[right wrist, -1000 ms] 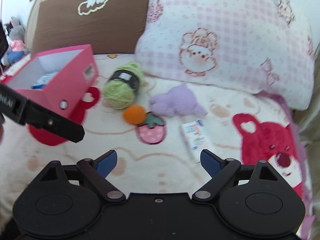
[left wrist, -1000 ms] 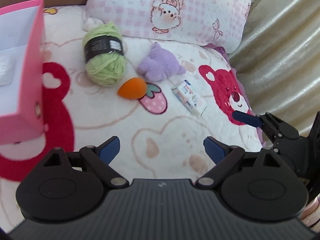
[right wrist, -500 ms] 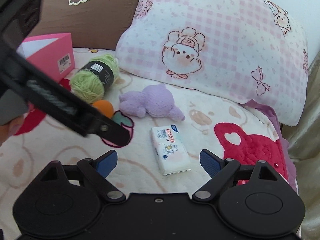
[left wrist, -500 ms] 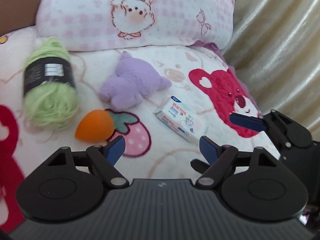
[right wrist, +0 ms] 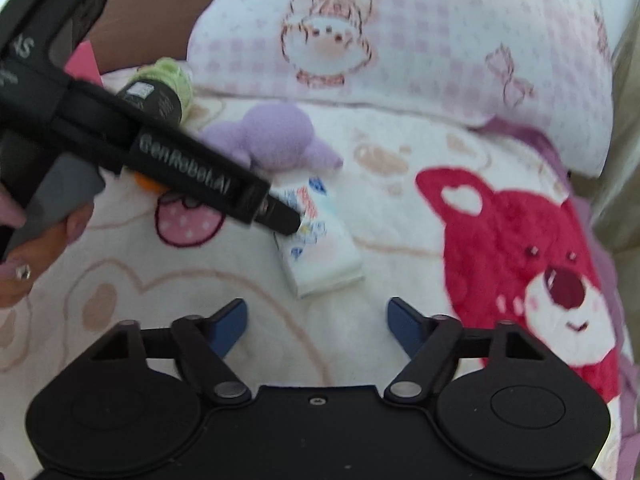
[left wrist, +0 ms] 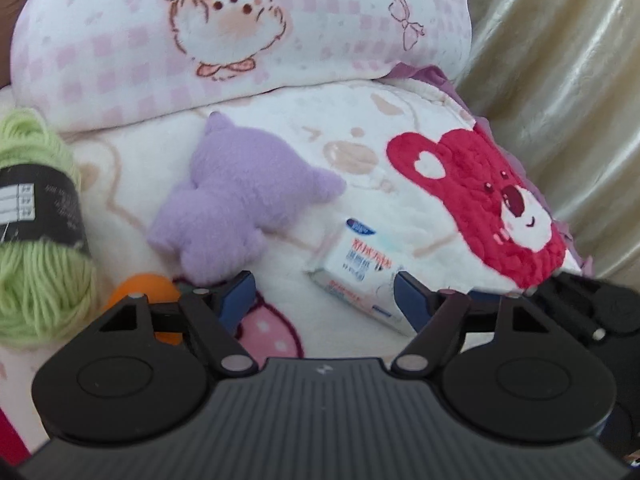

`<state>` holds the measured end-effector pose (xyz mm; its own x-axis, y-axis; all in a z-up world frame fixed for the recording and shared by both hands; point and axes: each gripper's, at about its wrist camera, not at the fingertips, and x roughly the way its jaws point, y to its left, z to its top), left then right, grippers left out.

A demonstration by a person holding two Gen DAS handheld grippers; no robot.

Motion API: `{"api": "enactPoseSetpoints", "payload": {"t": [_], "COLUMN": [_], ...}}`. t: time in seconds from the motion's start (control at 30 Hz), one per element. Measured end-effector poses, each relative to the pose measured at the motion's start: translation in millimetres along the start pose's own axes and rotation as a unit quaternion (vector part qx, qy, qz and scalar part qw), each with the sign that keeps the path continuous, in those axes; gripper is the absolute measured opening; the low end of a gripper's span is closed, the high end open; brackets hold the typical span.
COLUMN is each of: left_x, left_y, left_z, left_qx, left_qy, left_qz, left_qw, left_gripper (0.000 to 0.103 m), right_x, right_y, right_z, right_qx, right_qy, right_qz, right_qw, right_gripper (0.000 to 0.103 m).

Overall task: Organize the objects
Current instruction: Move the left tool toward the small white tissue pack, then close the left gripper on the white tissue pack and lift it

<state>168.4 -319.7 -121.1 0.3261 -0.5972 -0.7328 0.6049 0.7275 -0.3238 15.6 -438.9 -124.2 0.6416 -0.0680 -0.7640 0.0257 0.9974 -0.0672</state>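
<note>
ITEM: white printed soft tissue packet [left wrist: 360, 276], flat on blanket, lower centre | LEFT gripper [left wrist: 324, 294]: jaws closing, tip at packet, nothing pinched | RIGHT gripper [right wrist: 316, 322]: closing, empty | RISK: both converge; collision, packet slides

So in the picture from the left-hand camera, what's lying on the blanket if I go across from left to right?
Green yarn ball → orange toy, partly hidden behind the claw → purple plush → tissue pack → red bear print on the blanket.
</note>
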Motion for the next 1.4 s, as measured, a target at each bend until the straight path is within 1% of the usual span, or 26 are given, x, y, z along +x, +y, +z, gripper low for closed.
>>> {"api": "enactPoseSetpoints", "payload": {"t": [0.07, 0.13, 0.17, 0.2, 0.23, 0.27, 0.3, 0.33, 0.37, 0.43, 0.53, 0.6, 0.73, 0.9, 1.07, 1.13, 1.17, 1.23, 1.27, 1.33, 1.4], "left_x": [1, 5, 7, 10, 12, 13, 14, 15, 16, 18, 16, 15, 10, -4, -19, -28, -31, -40, -43, -47, -50], "left_y": [0, -1, -1, 0, 0, 0, 0, -1, -1, -1, -4, -3, 1, 7, 13, 18, 21, 22, 22, 23, 24], "left_z": [4, 8, 9, 10, 11, 11, 11, 11, 11, 9, 7, 5, -1, -16, -35, -45, -49, -60, -64, -70, -74], "left_qx": [-0.001, -0.003, -0.011, -0.017, -0.019, -0.022, -0.024, -0.024, -0.026, -0.034, -0.03, -0.045, -0.076, -0.106, -0.135, -0.16, -0.172, -0.187, -0.191, -0.193, -0.193], "left_qy": [-0.006, -0.012, -0.015, -0.016, -0.019, -0.022, -0.022, -0.02, -0.015, -0.002, 0.002, 0.008, 0.022, 0.058, 0.084, 0.097, 0.105, 0.112, 0.113, 0.112, 0.103], "left_qz": [-0.01, -0.014, -0.013, -0.012, -0.013, -0.013, -0.013, -0.014, -0.02, -0.033, -0.025, -0.024, -0.037, -0.043, -0.04, -0.039, -0.035, -0.029, -0.029, -0.02, -0.011], "left_qw": [0.9999, 0.9998, 0.9997, 0.9997, 0.9995, 0.9994, 0.9994, 0.9994, 0.9994, 0.9989, 0.9992, 0.9987, 0.9962, 0.9918, 0.9865, 0.9815, 0.9789, 0.9756, 0.9746, 0.9746, 0.9758], "left_gripper": [0.075, 0.075, 0.075, 0.074, 0.073, 0.069, 0.062, 0.058, 0.05, 0.049, 0.047, 0.047, 0.047, 0.047, 0.048, 0.048, 0.048, 0.048, 0.048, 0.048, 0.048], "right_x": [1, 1, 2, 3, 5, 6, 7, 8, 8, 8, 10, 10, 7, 2, -5, -9, -11, -15, -16, -18, -18], "right_y": [-2, -3, -3, -2, -2, 0, 1, 2, 2, 1, -2, -3, -1, 3, 13, 18, 20, 22, 23, 28, 36], "right_z": [-1, -1, -1, 0, 1, 1, 2, 3, 4, 5, 4, 3, 2, -2, -7, -9, -11, -13, -15, -19, -22], "right_qx": [0.01, 0.018, 0.02, 0.018, 0.016, 0.013, 0.011, 0.011, 0.013, 0.022, 0.037, 0.043, 0.043, 0.036, 0.029, 0.024, 0.03, 0.049, 0.057, 0.054, 0.037], "right_qy": [-0.001, -0.003, -0.004, -0.003, -0.003, -0.004, -0.005, -0.006, -0.008, -0.01, -0.012, -0.014, -0.018, -0.021, -0.018, -0.014, -0.009, 0.001, 0.003, 0.004, 0.004], "right_qz": [0.009, 0.015, 0.021, 0.025, 0.025, 0.022, 0.02, 0.02, 0.019, 0.02, 0.023, 0.026, 0.03, 0.039, 0.065, 0.079, 0.092, 0.124, 0.135, 0.146, 0.137], "right_qw": [1.0, 1.0, 1.0, 1.0, 1.0, 1.0, 1.0, 1.0, 1.0, 1.0, 0.999, 0.999, 0.998, 0.998, 0.997, 0.996, 0.995, 0.991, 0.989, 0.988, 0.99], "right_gripper": [0.074, 0.068, 0.059, 0.056, 0.055, 0.053, 0.051, 0.05, 0.05, 0.05, 0.05, 0.051, 0.051, 0.052, 0.055, 0.056, 0.057, 0.064, 0.068, 0.069, 0.07]}}
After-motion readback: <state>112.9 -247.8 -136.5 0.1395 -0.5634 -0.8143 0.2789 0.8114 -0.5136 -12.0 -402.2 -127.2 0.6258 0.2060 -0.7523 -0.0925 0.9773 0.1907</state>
